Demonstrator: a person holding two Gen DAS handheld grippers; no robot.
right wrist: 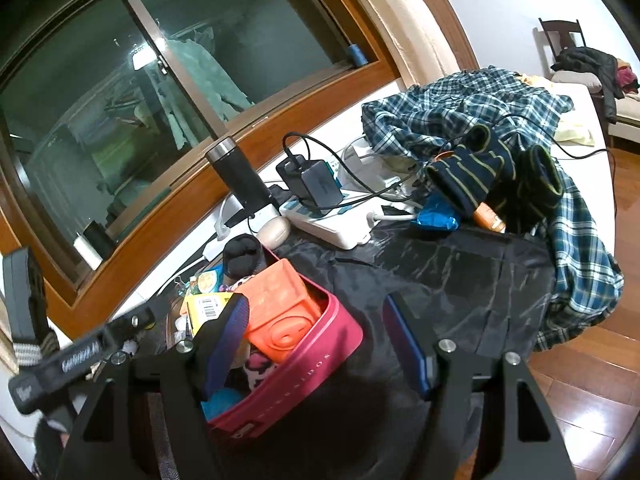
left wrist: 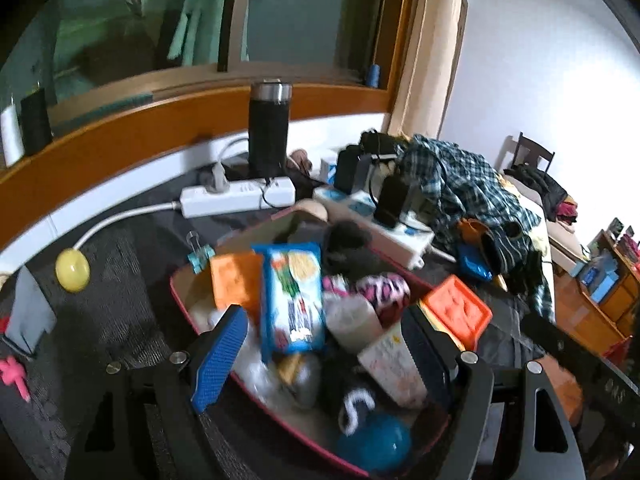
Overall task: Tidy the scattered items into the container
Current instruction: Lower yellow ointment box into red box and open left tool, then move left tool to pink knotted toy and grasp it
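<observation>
We see the red box [left wrist: 188, 300] sitting on the dark cloth [right wrist: 460, 276] that covers the table, right under both our grippers. It is already very full. A blue snack bag [left wrist: 292, 300], two orange blocks [left wrist: 234, 282], a pink spotty sock [left wrist: 380, 288], a white bottle [left wrist: 352, 320] and a blue ball [left wrist: 376, 444] are piled inside.

The bag looks light and slippery, so we think it could slide off the pile. The blocks look stiff and easy to pinch by their flat sides. The sock is soft and will squash.

Our left gripper [left wrist: 320, 360] hangs over the box with its fingers apart, and nothing is between them. Our right gripper [right wrist: 320, 344] hangs over the near corner of the box, fingers apart too, holding nothing.

Still outside the box we see a yellow egg [left wrist: 72, 270], a small green clip [left wrist: 202, 258] just beside the box, a pink toy [left wrist: 14, 374] and striped socks [right wrist: 472, 176] on the checked shirt [right wrist: 440, 116]. The egg looks smooth and round, so it may roll. We would grab it around its middle.

There is open room on the cloth to the right of the box. Behind it, white power strips [left wrist: 240, 198], cables and a tall black cup [left wrist: 269, 128] crowd the wall.
</observation>
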